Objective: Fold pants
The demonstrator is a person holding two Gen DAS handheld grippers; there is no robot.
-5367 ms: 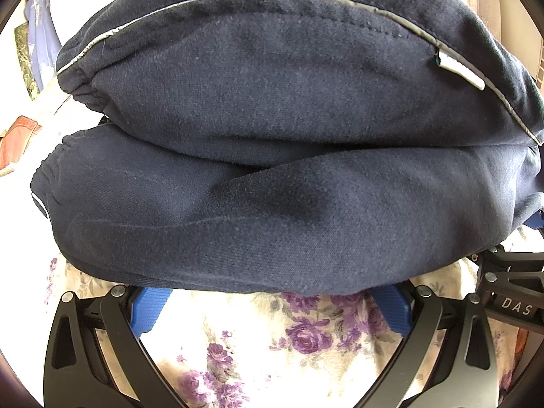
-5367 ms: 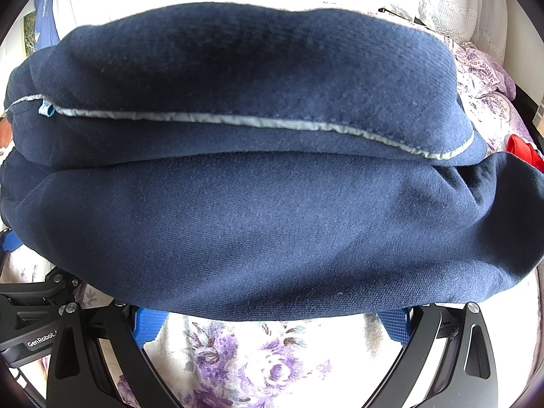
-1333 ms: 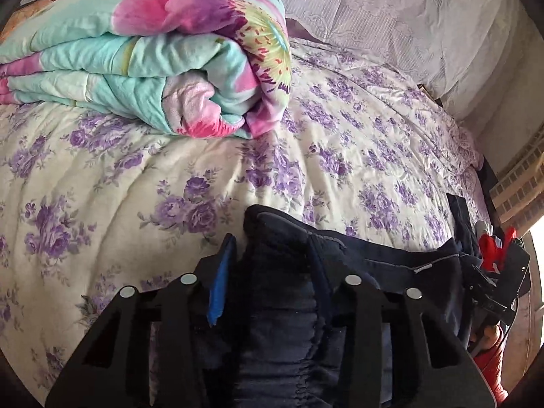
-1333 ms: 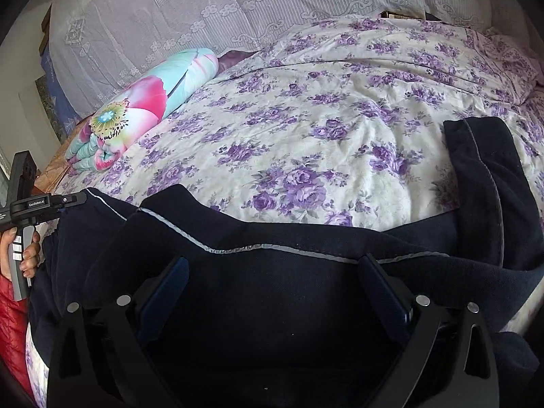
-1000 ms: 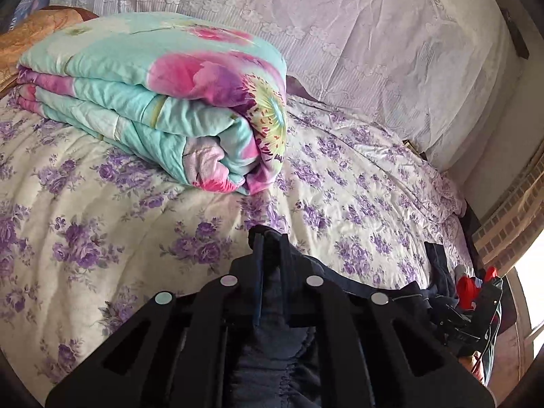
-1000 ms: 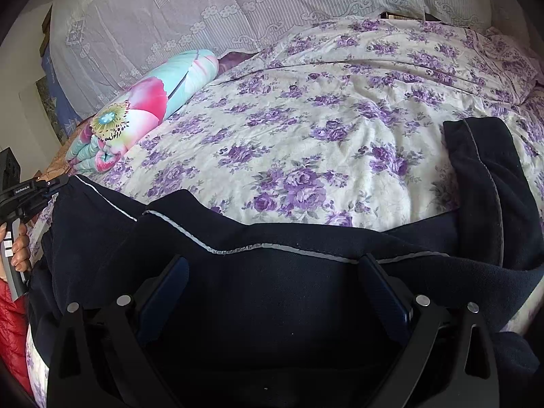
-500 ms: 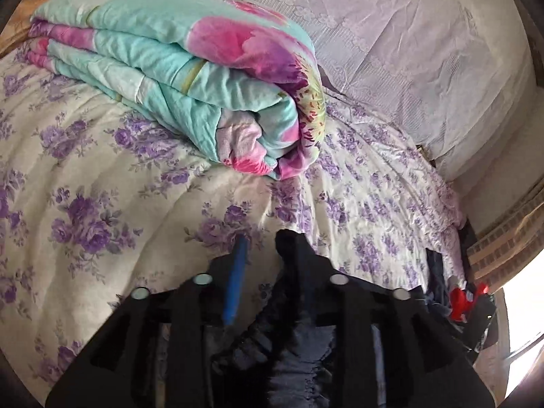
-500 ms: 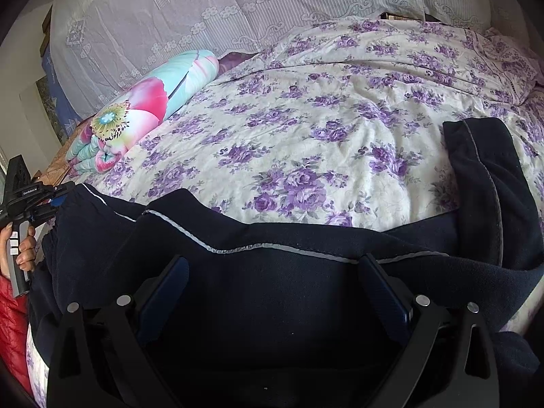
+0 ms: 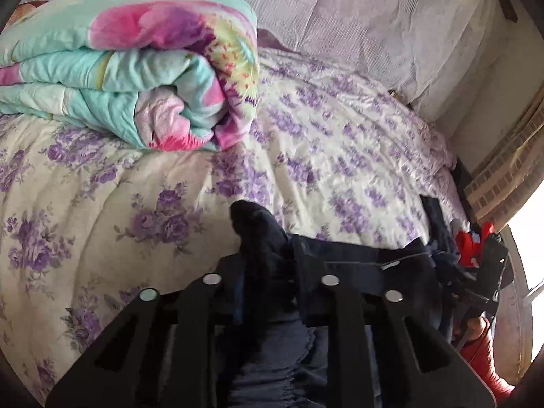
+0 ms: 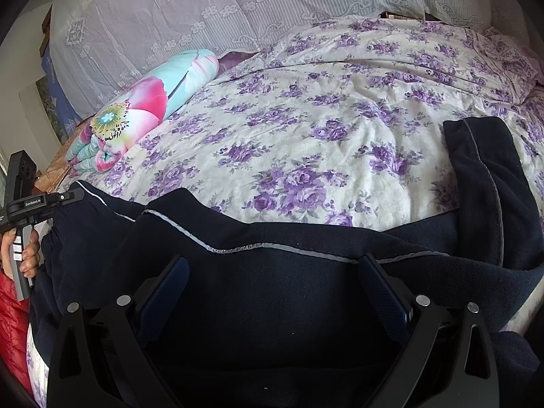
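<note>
The dark navy pants [image 10: 306,306] with grey piping lie across the near edge of the flowered bed, one leg [image 10: 476,176] turned up at the right. My left gripper [image 9: 268,265] is shut on a bunched end of the pants [image 9: 258,234], which sticks up beyond the fingertips. In the right wrist view the left gripper [image 10: 64,199] is at the far left, holding that same end. My right gripper [image 10: 273,278] stands wide open over the middle of the pants. Its blue pads [image 10: 166,289] show bare, with cloth lying between them.
A folded turquoise and pink quilt [image 9: 136,78] sits on the purple-flowered bedspread [image 9: 340,156] at the far left. White lace pillows [image 10: 238,6] line the back. A hand [image 10: 29,248] and a red sleeve [image 10: 10,323] are at the left edge.
The left jaws stood apart half a second ago and have closed again on the bunched cloth. The left hand shifted a little and dipped. The right gripper has kept still.
</note>
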